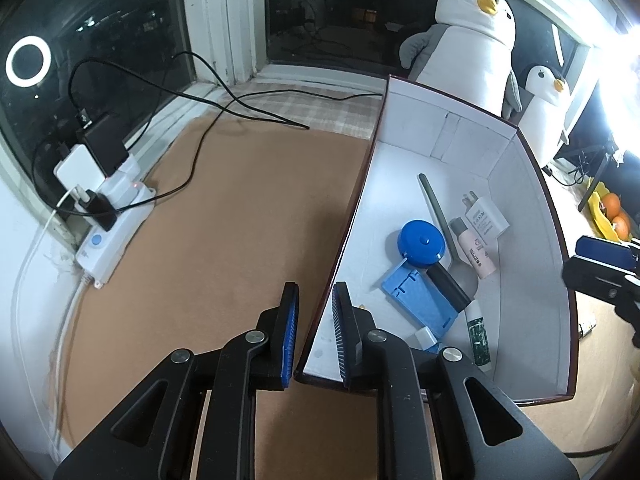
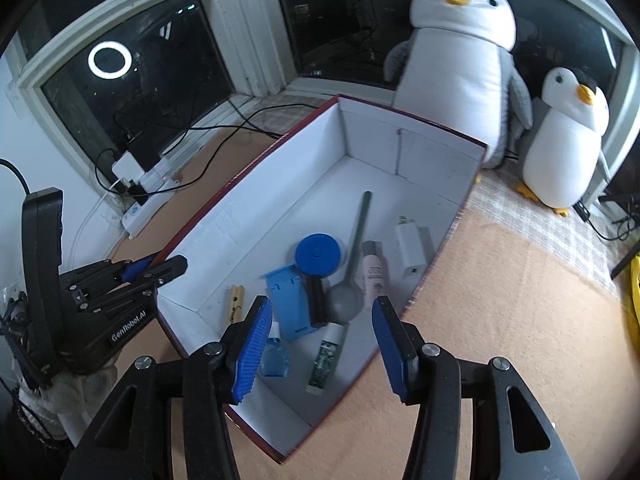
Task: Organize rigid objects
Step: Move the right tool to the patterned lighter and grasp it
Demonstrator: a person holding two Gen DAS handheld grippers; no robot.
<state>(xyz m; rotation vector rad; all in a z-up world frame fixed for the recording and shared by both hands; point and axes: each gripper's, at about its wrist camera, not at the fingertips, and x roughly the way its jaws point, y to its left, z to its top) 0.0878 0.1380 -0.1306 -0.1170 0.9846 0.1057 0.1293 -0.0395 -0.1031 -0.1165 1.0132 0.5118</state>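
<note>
Left gripper [image 1: 315, 320] astride the box [image 1: 340, 240] wall, right gripper [image 2: 320, 344] above.

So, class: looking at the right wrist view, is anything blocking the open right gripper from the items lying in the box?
Nothing visible does. The right gripper hangs open above the lidless box, with the blue holder and green tube exposed directly beneath it.

My left gripper [image 1: 314, 330] is black plastic with two blue ribbed pads [image 1: 289, 328] and round silver screws [image 1: 181, 356]. My right gripper [image 2: 320, 350] looks the same. At nine o'clock there, white letters [image 2: 129, 325] read "GenRobot.AI".
</note>
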